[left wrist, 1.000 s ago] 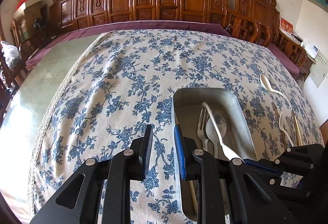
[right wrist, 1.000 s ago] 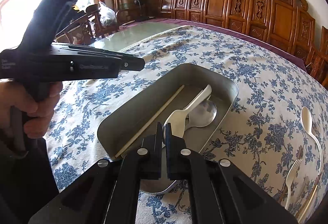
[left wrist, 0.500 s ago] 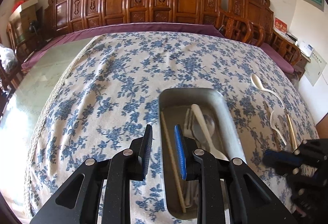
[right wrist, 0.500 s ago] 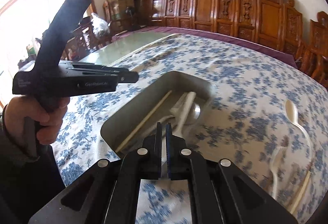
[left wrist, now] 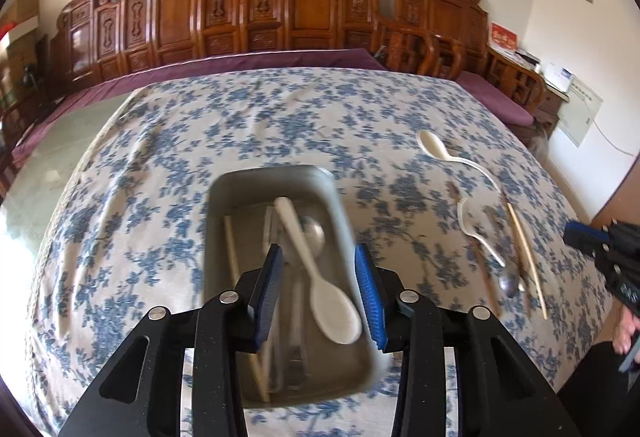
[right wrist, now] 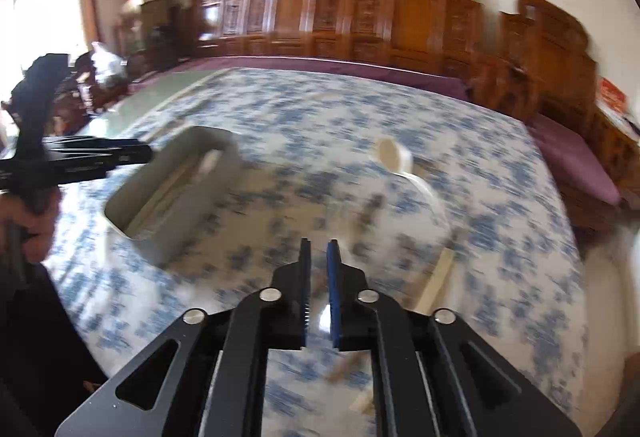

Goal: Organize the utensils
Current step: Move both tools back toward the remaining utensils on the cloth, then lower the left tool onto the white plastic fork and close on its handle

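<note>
Left wrist: left gripper (left wrist: 318, 277) spread, empty, above rectangular grey metal tray (left wrist: 224, 193) holding a long-handled white plastic spoon (left wrist: 320, 277).

Right wrist, blurred: right gripper (right wrist: 318, 273) slightly parted, empty, over floral-clothed bench (right wrist: 280, 109) right of tray. Likely step: fetching the loose cream spoon (right wrist: 394, 155); needs lining up.

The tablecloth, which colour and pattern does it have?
The tablecloth is cream with blue flowers, clearest in the left wrist view.
</note>
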Demonstrator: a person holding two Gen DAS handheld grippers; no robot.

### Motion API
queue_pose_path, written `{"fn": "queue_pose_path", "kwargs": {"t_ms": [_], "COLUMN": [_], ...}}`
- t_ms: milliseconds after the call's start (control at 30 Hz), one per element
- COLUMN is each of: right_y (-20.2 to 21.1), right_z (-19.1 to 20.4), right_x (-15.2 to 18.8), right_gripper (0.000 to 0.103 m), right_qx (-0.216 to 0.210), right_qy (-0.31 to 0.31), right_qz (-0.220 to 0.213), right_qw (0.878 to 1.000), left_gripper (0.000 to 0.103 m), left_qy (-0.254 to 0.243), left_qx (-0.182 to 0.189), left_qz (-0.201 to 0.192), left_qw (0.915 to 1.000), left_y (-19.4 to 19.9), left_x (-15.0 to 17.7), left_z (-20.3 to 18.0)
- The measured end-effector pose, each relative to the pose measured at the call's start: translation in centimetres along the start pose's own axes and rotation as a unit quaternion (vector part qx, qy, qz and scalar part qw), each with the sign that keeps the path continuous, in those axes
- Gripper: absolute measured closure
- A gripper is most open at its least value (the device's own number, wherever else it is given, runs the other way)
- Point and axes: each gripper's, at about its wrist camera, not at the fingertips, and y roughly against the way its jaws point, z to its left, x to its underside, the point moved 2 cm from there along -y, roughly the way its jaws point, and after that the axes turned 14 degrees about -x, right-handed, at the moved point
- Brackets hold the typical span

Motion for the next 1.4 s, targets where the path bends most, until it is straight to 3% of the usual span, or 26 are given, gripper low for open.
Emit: {"fn": "queue_pose_path", "kwargs": {"t_ms": [167,367,500,867,967,1400], "right_y": [-0.4,-4.2,-6.7,-8.1,-8.4,-7.4], "right_z": [-2.1,-1.4,-1.8,-2.3,-2.3,-2.6], "right_x": [1.6,2.7,3.4,4.6,4.8,4.2], "right_gripper": [0.085,0.076,0.064,0.064,0.074,0.1], "right_qx": [0.012,0.0,0.0,-0.017,-0.018,-0.034], "right_qy": [-0.025,-0.044,-0.062,-0.081,-0.08,-0.085], "right_qz": [0.011,0.032,0.048,0.066,0.073,0.043], "right_qw": [1.0,0.999,0.997,0.994,0.994,0.995], "left_gripper": [0.064,0.064,0.064,0.063,0.063,0.063], "left_qy": [-0.019,-0.037,-0.047,-0.07,-0.07,-0.076], "left_qx": [0.009,0.015,0.021,0.023,0.021,0.012], "left_qz": [-0.005,0.0,0.0,-0.01,-0.014,-0.014], "left_qw": [0.9998,0.9992,0.9987,0.9972,0.9972,0.9969], "left_y": [0.7,0.5,0.6,1.0,1.2,1.3], "left_x": [0.7,1.4,1.7,2.5,2.7,3.6], "left_z": [-2.2,-4.0,-4.9,-6.7,-6.9,-8.0]}}
